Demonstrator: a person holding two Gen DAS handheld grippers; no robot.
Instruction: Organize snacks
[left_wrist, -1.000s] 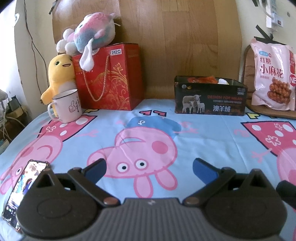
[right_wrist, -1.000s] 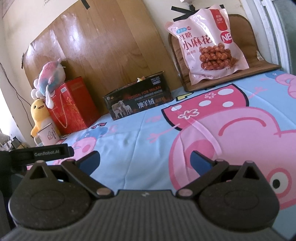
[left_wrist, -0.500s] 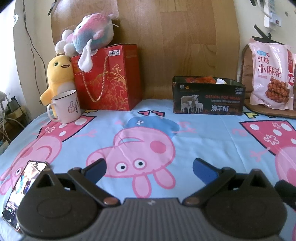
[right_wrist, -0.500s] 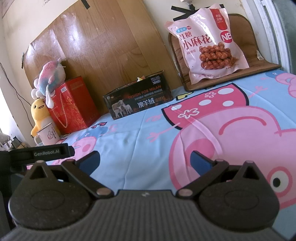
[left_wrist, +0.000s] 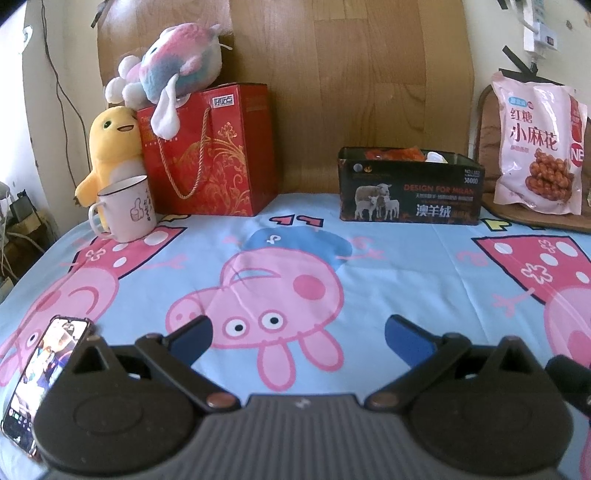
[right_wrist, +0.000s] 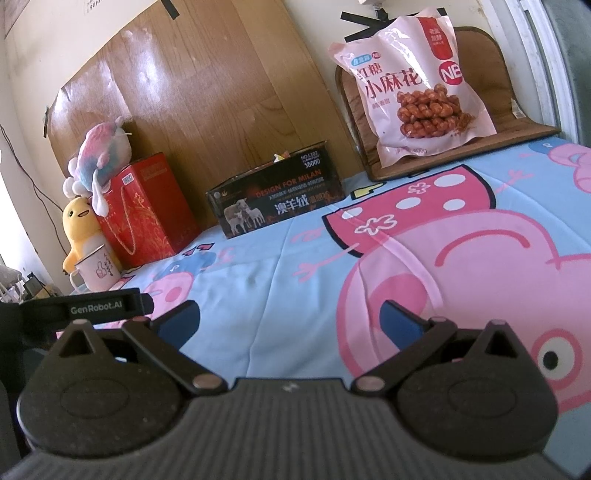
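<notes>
Both grippers hung low over the bed, jaws spread wide, nothing between them. Left gripper faced the middle of the sheet; right gripper sat just beside it, angled toward the far right corner.

The bag of fried twists stood propped on a brown mat against the wall, far right, well apart from both grippers. The box sat open-topped at the back, between a red gift bag and the snack bag, w/ orange packets showing inside.

Handling, judged from looks:
- Bag: glossy film, prob. slippery; puffy w/ air, so soft and will dent. Contents brittle, so a hard squeeze on the belly could crush them.
- Prob. light-to-moderate; floppy, will sag when lifted from one edge.
- Best hold: the flat top seal or an upper corner, where film is doubled and no food sits. Pinch firm there, not the middle.
- Bag looked about as tall as the box is long, so it may need to go in lying down or tilted.
- Box: thin card, light; could slide or tip if bumped.

Mug and phone lay far left, clear of any likely path.
</notes>
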